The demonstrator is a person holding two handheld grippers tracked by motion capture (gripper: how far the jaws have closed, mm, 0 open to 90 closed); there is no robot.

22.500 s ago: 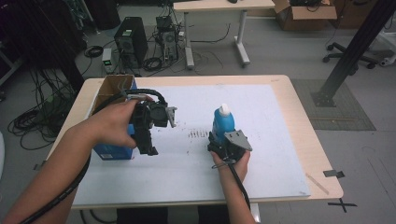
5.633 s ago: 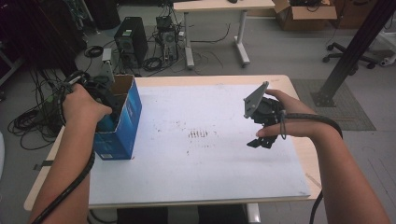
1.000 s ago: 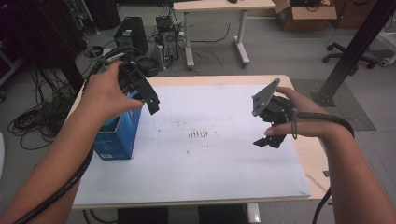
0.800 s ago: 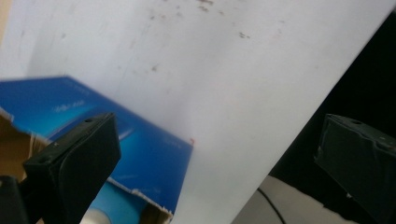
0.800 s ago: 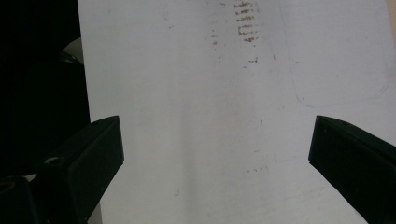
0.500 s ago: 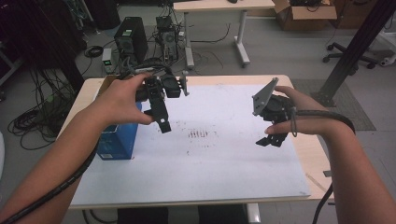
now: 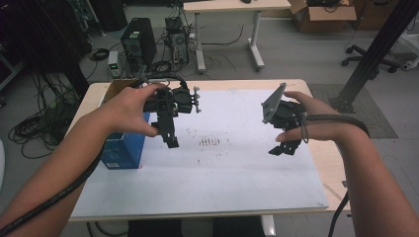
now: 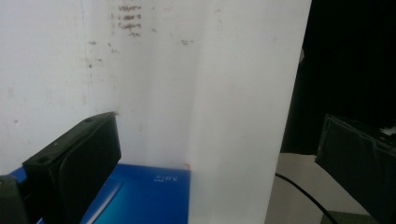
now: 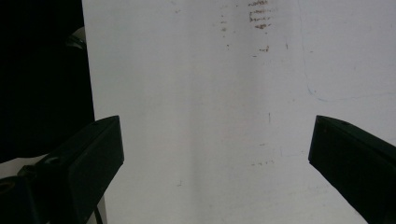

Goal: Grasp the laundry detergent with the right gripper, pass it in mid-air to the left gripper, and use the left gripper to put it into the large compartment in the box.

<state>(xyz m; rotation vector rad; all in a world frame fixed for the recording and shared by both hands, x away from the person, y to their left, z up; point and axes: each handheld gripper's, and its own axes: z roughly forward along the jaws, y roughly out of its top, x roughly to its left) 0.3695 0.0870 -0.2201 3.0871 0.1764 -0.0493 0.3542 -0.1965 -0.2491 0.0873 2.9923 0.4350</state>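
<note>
My left gripper (image 7: 171, 139) hangs above the white sheet (image 7: 222, 168), just right of an open blue cardboard box (image 7: 122, 150) at the table's left side. Its jaws point down and stand open with nothing between them. In the left gripper view the gripper (image 8: 217, 135) looks over the sheet, with the blue box (image 8: 140, 196) low between its jaws. My right gripper (image 7: 284, 148) is held over the right part of the sheet, open and holding nothing. The right gripper view shows that gripper (image 9: 215, 126) with bare sheet between its wide jaws.
Dark smudge marks (image 7: 211, 142) lie mid-sheet between the two grippers. The wooden table (image 7: 326, 163) shows bare at the sheet's right edge. Beyond the far edge, computer towers (image 7: 136, 44) and cables sit on the floor. A black post (image 7: 375, 54) rises at the right.
My left gripper has swung from above the blue box to the right, out over the white sheet, and now points down. The right gripper has barely moved.
</note>
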